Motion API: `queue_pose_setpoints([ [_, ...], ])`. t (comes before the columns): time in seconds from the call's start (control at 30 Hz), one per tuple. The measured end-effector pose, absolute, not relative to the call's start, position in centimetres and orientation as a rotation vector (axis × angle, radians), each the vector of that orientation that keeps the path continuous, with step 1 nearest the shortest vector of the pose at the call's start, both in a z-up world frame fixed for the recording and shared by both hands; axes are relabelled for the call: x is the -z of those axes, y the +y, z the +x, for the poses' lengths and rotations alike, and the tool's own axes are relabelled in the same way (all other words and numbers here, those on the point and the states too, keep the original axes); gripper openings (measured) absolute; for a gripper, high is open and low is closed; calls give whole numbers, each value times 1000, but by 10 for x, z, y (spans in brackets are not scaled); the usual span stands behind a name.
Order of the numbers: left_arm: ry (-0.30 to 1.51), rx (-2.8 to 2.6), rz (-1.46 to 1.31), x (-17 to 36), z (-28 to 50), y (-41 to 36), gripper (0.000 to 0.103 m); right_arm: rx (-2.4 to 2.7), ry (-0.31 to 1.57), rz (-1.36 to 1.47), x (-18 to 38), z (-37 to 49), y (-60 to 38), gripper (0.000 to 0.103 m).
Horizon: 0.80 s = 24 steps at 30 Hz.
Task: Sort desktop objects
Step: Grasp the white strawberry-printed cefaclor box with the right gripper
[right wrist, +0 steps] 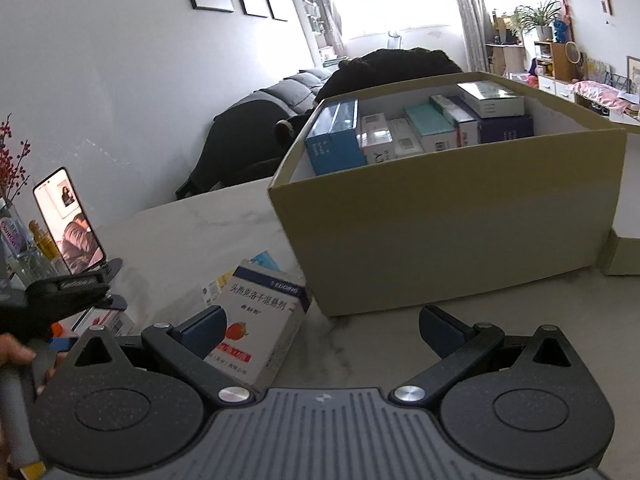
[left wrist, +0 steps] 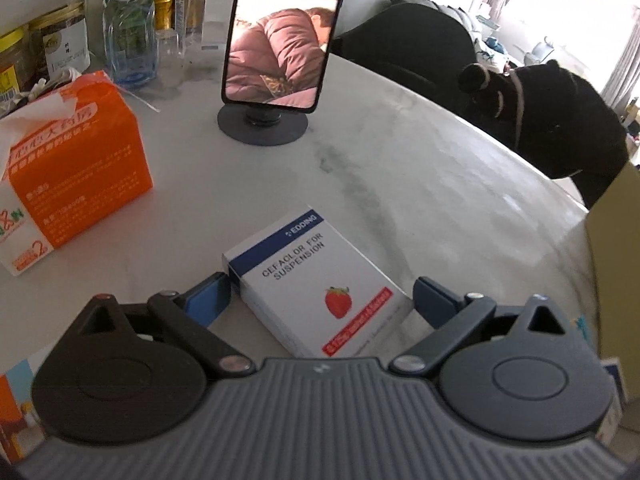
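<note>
While both grippers sit low over the white marble table (left wrist: 400, 152), we read "EDDING" and "CEFACLOR FOR SUSPENSION" on the white medicine box (left wrist: 316, 284), blue band on top, strawberry picture and red strip lower down. It lies flat between the spread jaws of the left gripper (left wrist: 322, 292); the left blue finger touches or nearly touches its corner, the right one sits just beside its edge, not clamped. Long axis runs diagonal, blue end pointing away and left of the jaws.

Ahead-left of those jaws we see an orange tissue pack (left wrist: 76, 176), glossy, Chinese print not readable, tissue sticking out. Straight ahead stands a phone (left wrist: 284, 32) on a round dark stand.

The right gripper (right wrist: 322, 330) has jaws spread, empty. Just beyond its left finger a second medicine carton (right wrist: 260, 320) lies, "EDDING" plus Chinese text, strawberry art, long axis toward the cardboard box (right wrist: 452, 216). That box, ahead of the jaws, is matte tan, open-topped, packed with upright cartons; labels too small.
</note>
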<state>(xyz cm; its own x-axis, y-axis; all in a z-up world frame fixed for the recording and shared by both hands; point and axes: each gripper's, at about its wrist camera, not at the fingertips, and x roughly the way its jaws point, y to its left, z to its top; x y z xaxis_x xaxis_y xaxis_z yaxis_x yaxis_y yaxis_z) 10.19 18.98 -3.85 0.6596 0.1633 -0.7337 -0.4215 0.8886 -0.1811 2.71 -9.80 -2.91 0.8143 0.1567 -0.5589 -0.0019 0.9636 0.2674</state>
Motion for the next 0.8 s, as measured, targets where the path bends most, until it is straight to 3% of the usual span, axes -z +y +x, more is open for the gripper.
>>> queue_pose_setpoints([
  [0.33,755,-187,-293,41,103,176,81,-84,634,303,31,31,-97,103],
  [0.8,744,-112,-226,37,94,175,67,-128,714,330,42,58,-66,103],
])
